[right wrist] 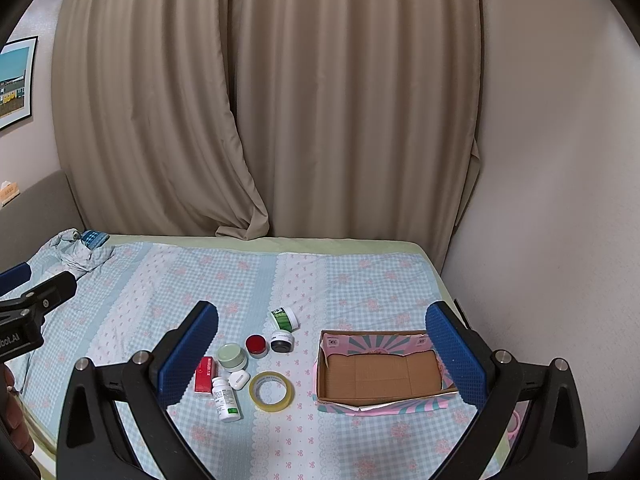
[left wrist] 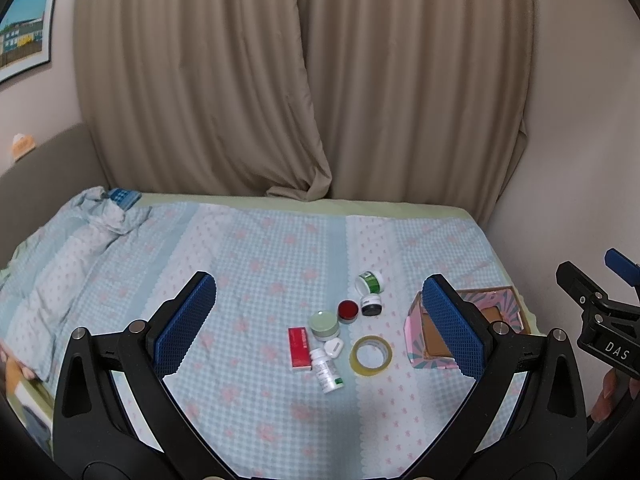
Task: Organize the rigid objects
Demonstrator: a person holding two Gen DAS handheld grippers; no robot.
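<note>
Eight small items sit clustered mid-bed, left of my empty cardboard box [right wrist: 380,374]. Left gripper [left wrist: 320,320] and right gripper [right wrist: 322,350] both spread, holding nothing. Risk: pill bottle [right wrist: 226,398] rolling on soft quilt [right wrist: 160,280] when nudged.

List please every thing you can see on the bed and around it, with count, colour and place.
red box: 1, red, left of cluster
white bottle: 1, lying, nearest
white case: 1, beside bottle
pale green jar: 1, behind case
red-lid jar: 1, centre
black jar: 1, right of red-lid jar
green-label jar: 1, tipped, farthest
tape roll: 1, yellowish, front
cardboard box: 1, pink-patterned, open, right
bedsheet: 1, blue checked
curtains: beige, behind
picture: 1, left wall
left claw: open
right claw: open
</note>
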